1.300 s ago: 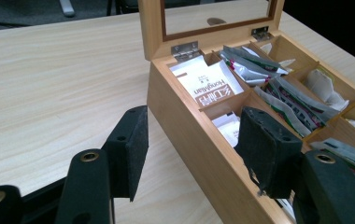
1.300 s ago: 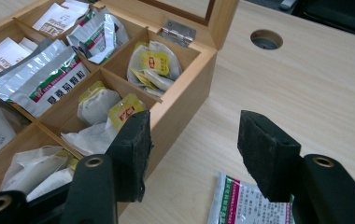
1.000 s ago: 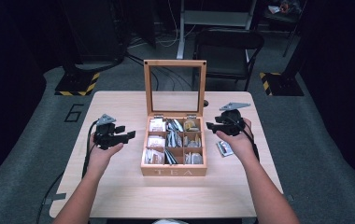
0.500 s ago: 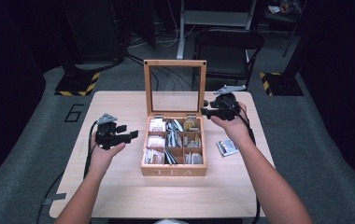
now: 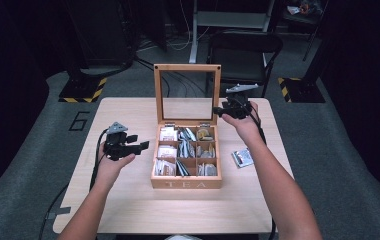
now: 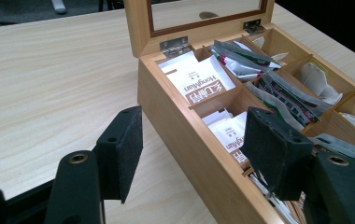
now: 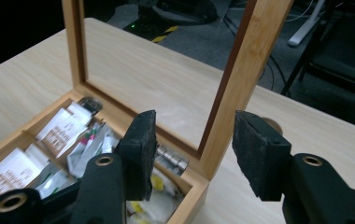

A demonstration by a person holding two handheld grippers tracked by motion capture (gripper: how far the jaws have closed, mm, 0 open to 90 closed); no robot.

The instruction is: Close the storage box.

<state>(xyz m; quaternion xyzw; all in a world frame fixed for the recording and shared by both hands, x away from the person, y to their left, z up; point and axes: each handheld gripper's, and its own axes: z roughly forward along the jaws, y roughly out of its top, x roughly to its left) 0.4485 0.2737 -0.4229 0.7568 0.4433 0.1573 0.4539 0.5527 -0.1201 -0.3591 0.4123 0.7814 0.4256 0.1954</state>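
Right gripper [image 7: 192,149]: we hold it open, jaws either side of the lid [image 7: 241,88] frame, not pressing.
Left gripper [image 6: 199,149]: ours gapes, just closing, astride the box [image 6: 185,140] wall.

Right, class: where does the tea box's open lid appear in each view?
High view: the lid stands upright at top centre, behind the box.
Left gripper view: along the top edge.
Right gripper view: its frame rises between the jaws.
Shared landmark: the lid's hinges.
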